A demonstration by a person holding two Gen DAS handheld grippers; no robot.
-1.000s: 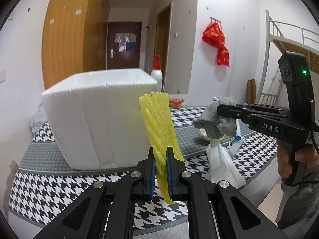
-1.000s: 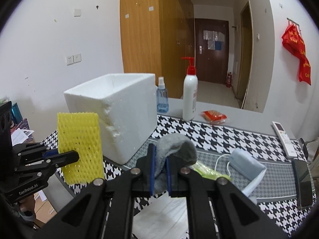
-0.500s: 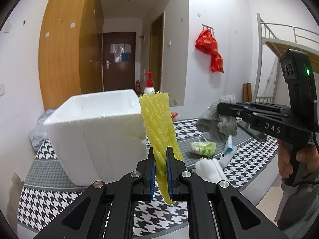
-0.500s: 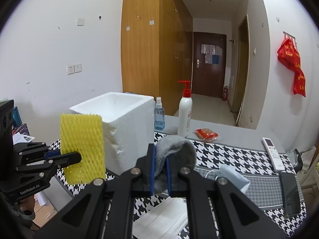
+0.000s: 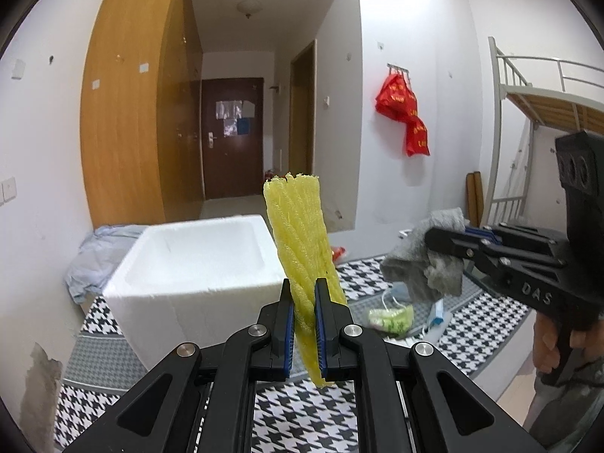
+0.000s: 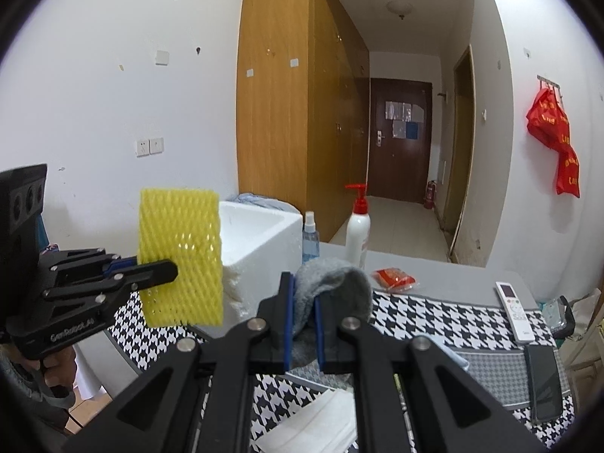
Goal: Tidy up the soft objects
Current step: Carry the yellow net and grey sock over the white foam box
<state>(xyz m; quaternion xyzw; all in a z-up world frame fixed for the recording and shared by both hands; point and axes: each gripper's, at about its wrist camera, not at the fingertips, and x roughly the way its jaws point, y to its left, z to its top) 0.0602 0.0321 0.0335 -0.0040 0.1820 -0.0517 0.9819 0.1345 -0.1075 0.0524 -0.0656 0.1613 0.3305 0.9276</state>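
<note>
My left gripper (image 5: 302, 294) is shut on a yellow foam net sleeve (image 5: 300, 234), which stands upright above the pads; the right wrist view shows the same yellow foam net sleeve (image 6: 180, 253) flat-on at the left. My right gripper (image 6: 302, 294) is shut on a crumpled grey cloth (image 6: 332, 279). In the left wrist view the grey cloth (image 5: 426, 260) hangs from the right gripper (image 5: 430, 236) at mid right. An open white foam box (image 5: 196, 256) sits on the houndstooth table, below and ahead of both held things, seen as a white foam box (image 6: 260, 241) behind the sleeve.
On the table (image 6: 445, 313) stand a blue spray bottle (image 6: 310, 238) and a white pump bottle (image 6: 358, 230). A red packet (image 6: 394, 277), a remote (image 6: 515, 311), a phone (image 6: 543, 383), a green-white bag (image 5: 392, 317) and white paper (image 6: 321, 426) lie about. A light blue cloth (image 5: 98, 253) lies behind the box.
Both grippers have risen with their loads. The foam box now sits lower in both views and its open inside shows. Grips are unchanged.
</note>
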